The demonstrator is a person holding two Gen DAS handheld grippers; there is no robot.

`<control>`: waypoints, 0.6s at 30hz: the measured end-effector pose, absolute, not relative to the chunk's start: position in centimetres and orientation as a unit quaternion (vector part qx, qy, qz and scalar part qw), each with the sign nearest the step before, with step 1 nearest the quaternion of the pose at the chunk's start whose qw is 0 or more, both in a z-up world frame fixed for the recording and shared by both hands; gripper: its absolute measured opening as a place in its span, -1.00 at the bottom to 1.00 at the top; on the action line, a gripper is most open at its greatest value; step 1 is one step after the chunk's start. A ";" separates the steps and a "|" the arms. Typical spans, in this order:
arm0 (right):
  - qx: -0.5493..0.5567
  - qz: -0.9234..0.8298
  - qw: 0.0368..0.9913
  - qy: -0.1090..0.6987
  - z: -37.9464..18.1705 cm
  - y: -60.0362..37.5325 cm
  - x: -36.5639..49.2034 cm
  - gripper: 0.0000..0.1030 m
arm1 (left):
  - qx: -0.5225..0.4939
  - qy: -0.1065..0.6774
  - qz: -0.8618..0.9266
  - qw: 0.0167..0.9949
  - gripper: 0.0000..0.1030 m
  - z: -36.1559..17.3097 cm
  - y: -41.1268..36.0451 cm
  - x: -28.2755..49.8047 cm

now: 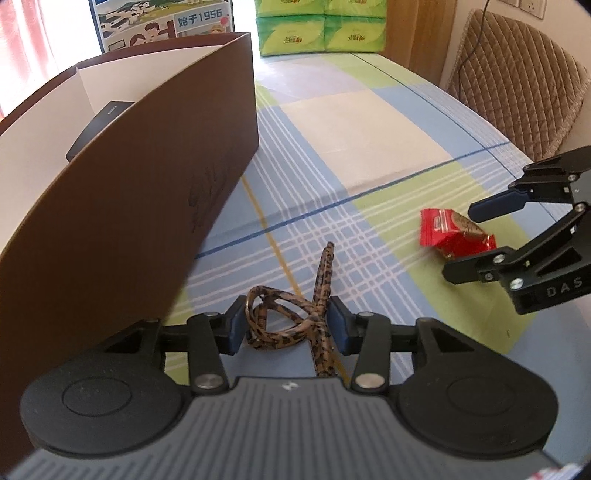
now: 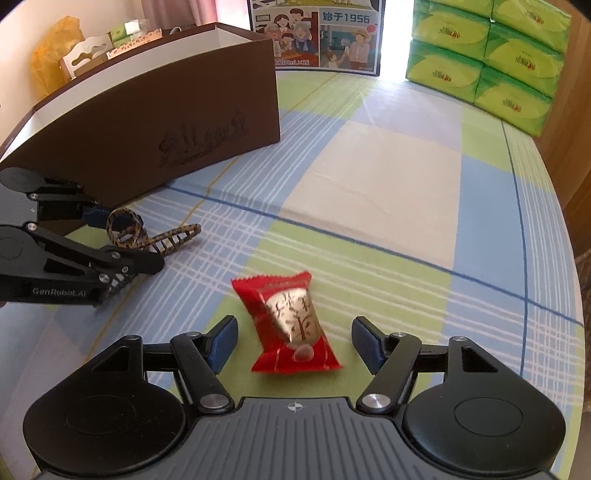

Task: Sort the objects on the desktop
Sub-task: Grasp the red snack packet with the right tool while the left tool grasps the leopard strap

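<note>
Leopard-patterned brown-and-black cord, looped and knotted [image 1: 291, 325], lies on the table between the fingers of the left gripper [image 1: 286, 325], whose blue pads sit against its sides, so the jaws are pinching the loop while its long tail runs forward over the cloth. In the right wrist view, a red foil snack packet with a gold-and-white label [image 2: 290, 323] rests on a green patch of the plaid cloth between the fingers of the right gripper [image 2: 293, 343]; those jaws are spread, with clear gaps on both sides of the packet and no pad touching it. Both things lie on the table, covered in a blue, green and cream checked tablecloth [image 2: 369, 184]. Farther back on the left stands a tall brown cardboard box with a white lining [image 2: 155, 122], open at the top, just beside the cord. Beyond it, a printed carton with cartoon figures [image 2: 317, 35] and stacked green tissue packs [image 2: 487, 59] line the far edge.
</note>
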State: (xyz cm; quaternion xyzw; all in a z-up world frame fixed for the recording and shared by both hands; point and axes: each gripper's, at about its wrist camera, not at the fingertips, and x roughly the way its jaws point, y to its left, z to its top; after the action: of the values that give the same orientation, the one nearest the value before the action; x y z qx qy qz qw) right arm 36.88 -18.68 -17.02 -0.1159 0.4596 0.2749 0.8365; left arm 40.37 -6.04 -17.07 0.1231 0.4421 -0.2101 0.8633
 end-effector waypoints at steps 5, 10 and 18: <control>-0.121 0.280 0.836 0.455 -17.2 -18.0 37.3 0.12 | 0.132 0.447 -0.206 0.861 -0.28 -16.9 -6.4 40.1; -0.140 0.296 0.831 0.450 -17.1 -17.5 36.4 -0.41 | 0.122 0.468 -0.197 0.853 -0.28 -16.5 -6.0 39.7; -0.129 0.299 0.826 0.459 -16.8 -17.6 35.1 -0.50 | 0.106 0.492 -0.177 0.846 -0.28 -16.2 -5.3 38.8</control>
State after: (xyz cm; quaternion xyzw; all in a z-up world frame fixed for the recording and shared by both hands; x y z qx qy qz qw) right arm 35.11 -17.59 -16.76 -0.1294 0.4592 0.2991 0.8264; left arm 38.84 -5.26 -16.19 0.1059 0.4918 -0.1766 0.8460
